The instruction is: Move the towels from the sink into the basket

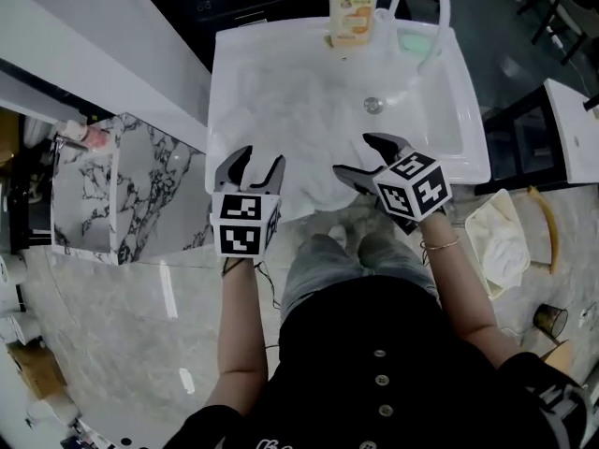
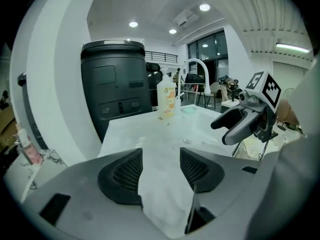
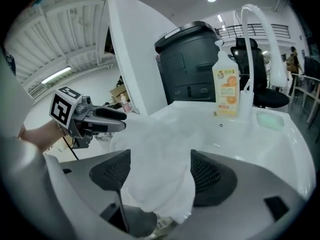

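One heap of white towel (image 1: 309, 124) fills the basin of the sink (image 1: 475, 148), and its near edge spills over the front rim toward the person. I cannot tell how many towels make up the heap.

Both claws stand at that spilled edge. The left gripper (image 1: 262, 159) has its jaws well apart, and its own view shows cloth lying in the gap between the pads without being pinched. The right gripper (image 1: 354, 154) is likewise spread wide. A bunched fold of the same cloth sits between its pads, and nothing is gripped yet.

Beyond the heap the drain (image 1: 373, 105) shows bare. A soap bottle (image 1: 353, 7) and the white faucet (image 1: 438, 12) stand at the back rim. Low down to the person's right sits a cream-coloured container (image 1: 501, 241), which is probably the basket (something pale already lies in it, though I cannot say what).

The step in hand looks like the grasp. To do it well, I would push each claw further in, so the pads close on a thick fold and not on the thin hem, which could slip out. Both claws should close before any lift. The lift should go straight up until the cloth clears the front rim, since a trailing end may catch the faucet or tip the bottle. If the towel is wet it will likely hang heavy, so keeping the two grips apart should share the load on the way to the basket.
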Demonstrator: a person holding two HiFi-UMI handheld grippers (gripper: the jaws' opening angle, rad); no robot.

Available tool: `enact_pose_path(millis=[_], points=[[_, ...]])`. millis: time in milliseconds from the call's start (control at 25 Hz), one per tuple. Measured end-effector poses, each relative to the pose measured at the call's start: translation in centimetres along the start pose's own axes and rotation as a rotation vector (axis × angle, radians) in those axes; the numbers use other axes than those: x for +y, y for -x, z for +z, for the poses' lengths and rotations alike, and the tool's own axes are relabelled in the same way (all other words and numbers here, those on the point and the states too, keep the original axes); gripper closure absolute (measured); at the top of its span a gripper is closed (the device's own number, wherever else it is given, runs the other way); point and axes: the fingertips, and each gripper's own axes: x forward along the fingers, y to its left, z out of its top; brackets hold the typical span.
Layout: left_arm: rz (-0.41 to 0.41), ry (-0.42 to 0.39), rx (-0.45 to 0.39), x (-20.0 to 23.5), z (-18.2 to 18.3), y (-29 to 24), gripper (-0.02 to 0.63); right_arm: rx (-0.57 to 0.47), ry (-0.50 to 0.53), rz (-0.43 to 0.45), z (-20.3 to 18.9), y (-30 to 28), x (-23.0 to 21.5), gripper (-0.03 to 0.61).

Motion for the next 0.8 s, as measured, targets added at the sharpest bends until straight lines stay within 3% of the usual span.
enact_pose_path(millis=[360, 800], points=[[0.138, 0.121, 0.023, 4.9, -4.1, 2.0, 0.399, 0.150, 0.043, -0.020, -2.7, -3.4, 0.8, 0.196], [0.113, 0.175, 0.137, 5.3, -8.8, 0.7, 0.399, 0.293, 0.126, -0.049, -4.9, -6.2, 0.5, 0.190]])
